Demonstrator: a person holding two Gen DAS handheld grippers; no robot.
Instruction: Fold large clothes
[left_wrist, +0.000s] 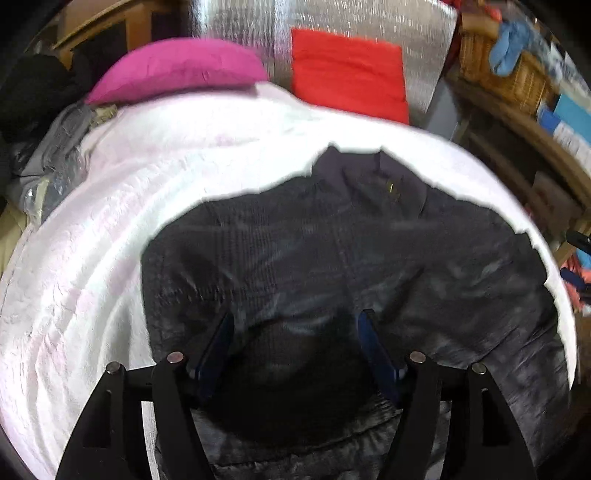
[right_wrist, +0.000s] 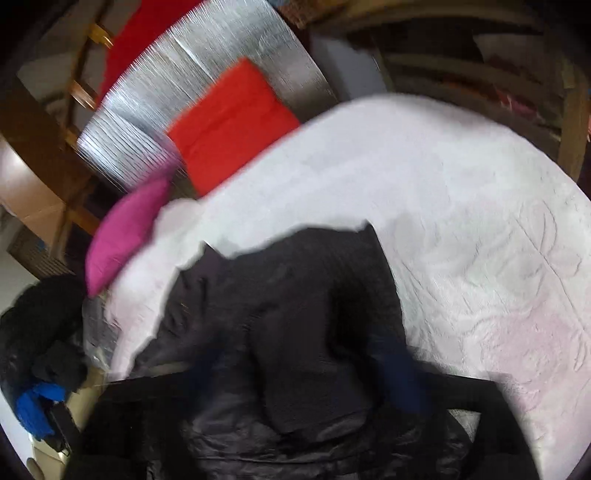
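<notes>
A large dark padded jacket (left_wrist: 351, 251) lies spread on a white quilted bed cover (left_wrist: 110, 229), collar at the far side. My left gripper (left_wrist: 295, 321) hangs over the jacket's near part, its blue fingers (left_wrist: 221, 343) wide apart with a dark knitted cuff between them, not clamped. In the right wrist view the jacket (right_wrist: 280, 295) is blurred; my right gripper (right_wrist: 295, 369) is over it with blue fingers (right_wrist: 402, 376) apart either side of a raised knitted cuff. The cover also shows there (right_wrist: 461, 221).
A magenta pillow (left_wrist: 177, 70) and a red cushion (left_wrist: 347, 70) lie at the bed's head against a silver foil panel (left_wrist: 369, 22). Grey clothes (left_wrist: 55, 147) pile at the left. A wicker basket (left_wrist: 502, 74) and wooden shelves stand at the right.
</notes>
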